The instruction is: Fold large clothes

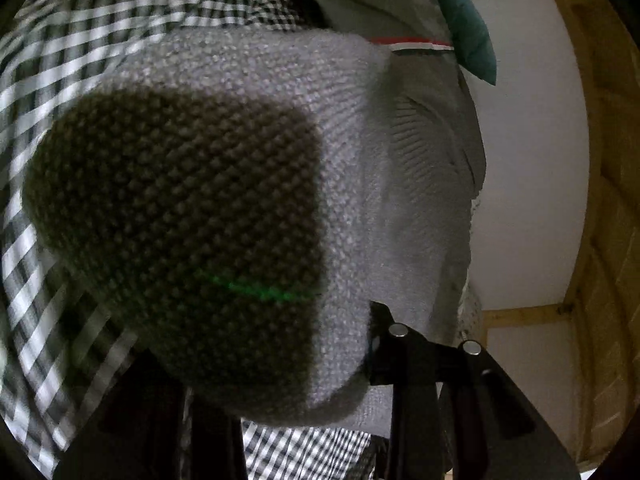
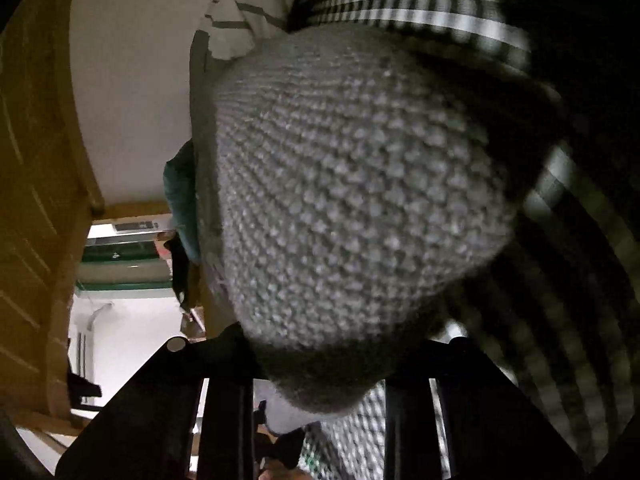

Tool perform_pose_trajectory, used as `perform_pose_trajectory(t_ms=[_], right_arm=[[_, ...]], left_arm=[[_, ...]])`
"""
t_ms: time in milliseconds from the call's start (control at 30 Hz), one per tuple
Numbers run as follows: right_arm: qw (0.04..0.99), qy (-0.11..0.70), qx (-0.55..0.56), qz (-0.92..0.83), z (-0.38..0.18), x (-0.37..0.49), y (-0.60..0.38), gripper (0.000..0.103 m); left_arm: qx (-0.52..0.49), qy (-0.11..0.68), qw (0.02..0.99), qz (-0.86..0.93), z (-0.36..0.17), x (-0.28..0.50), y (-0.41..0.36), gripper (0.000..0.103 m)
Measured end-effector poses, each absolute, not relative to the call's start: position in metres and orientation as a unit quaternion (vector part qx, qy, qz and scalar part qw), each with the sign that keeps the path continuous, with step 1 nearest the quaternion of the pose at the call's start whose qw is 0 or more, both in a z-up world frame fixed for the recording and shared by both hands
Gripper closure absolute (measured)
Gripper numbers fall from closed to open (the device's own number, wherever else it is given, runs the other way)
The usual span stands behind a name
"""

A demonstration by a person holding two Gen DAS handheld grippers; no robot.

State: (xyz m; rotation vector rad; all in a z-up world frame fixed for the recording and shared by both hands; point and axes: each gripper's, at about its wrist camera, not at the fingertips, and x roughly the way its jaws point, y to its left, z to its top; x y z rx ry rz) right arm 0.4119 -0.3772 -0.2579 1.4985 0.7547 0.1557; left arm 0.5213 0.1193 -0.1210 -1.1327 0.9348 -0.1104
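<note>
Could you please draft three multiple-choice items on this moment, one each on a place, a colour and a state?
1. Where does the checked fabric lie relative to the grey knitted garment?
A. Behind and around it
B. Wrapped inside it
C. Nowhere in view

2. What colour is the cloth hanging at the left wrist view's top?
A. Orange
B. Teal
C. Pink

3. What is the left gripper doing?
A. Open, empty
B. Clamped on the knit
C. Holding a hanger

Answers: 1 A, checks frame the knit on several sides. 2 B, it is plainly blue-green. 3 B, the knit bunches between its fingers.
</note>
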Motion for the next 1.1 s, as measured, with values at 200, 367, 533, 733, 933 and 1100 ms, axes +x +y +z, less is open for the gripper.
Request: perform_pose_trajectory(t_ms=[200,367,533,733,933,1100], right_arm=[[0.663,0.33,0.666,0.086,-0.244,0.354,-0.384,0.081],[0.655,0.336,0.672,0.08,-0.245,0.301,-0.381,0.081],[0.634,0.339,0.692,0.061,-0.273,0.261,-0.38,0.081],[0.643,0.34,0.684,0.054,-0.278,0.267,-0.378,0.07],[0.659,0.323,0.674,0.086,-0.27,0.277,-0.376,0.03],[0.685,0.329,0.647,0.065,-0.261,0.296,-0.37,0.034]], left_arm=[[-0.491,0.425,0.758,-0.06,-0.101,0.463,0.119,0.073],[-0.484,0.448,0.749,-0.061,-0.113,0.406,0.116,0.073],[-0.489,0.461,0.739,-0.055,-0.141,0.372,0.116,0.072],[-0.463,0.463,0.754,-0.055,-0.137,0.394,0.11,0.058],[-0.461,0.435,0.767,-0.103,-0.133,0.402,0.1,0.006],[-0.428,0.436,0.787,-0.084,-0.138,0.398,0.091,0.006]])
